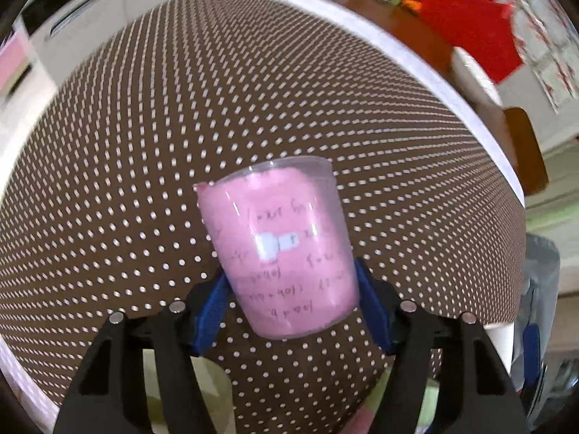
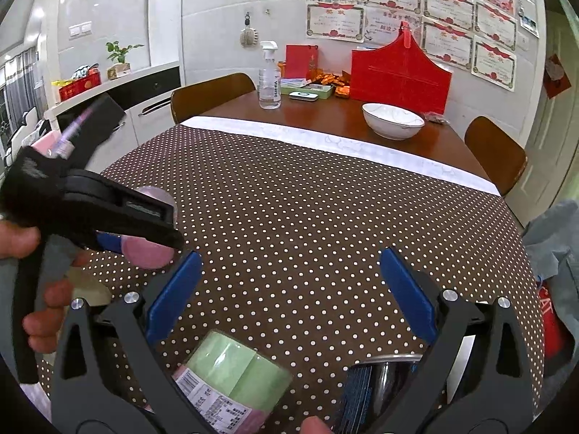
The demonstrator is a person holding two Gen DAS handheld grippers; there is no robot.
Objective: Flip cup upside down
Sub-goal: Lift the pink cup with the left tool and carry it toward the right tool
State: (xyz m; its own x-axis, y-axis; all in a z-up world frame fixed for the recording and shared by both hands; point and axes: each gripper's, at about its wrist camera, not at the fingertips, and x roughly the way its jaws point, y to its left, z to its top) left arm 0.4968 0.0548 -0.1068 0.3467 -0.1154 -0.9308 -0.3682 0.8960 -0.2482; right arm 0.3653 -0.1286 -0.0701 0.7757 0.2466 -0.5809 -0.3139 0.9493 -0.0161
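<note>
Handwriting, unreadable, on clamped cup [image 1: 286, 249]

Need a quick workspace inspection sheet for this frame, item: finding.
Surface: brown polka-dot tablecloth over a wooden table.
Job's things: clear cup lined with pink paper, held off the cloth, tilted.
Clutter: green-labelled container, white bowl, spray bottle, red gift bag.
Grippers: left gripper shut on the cup; right gripper open, holding nothing.
Cables: nothing seen.
Surroundings: certificates on wall, wooden chairs.
</note>
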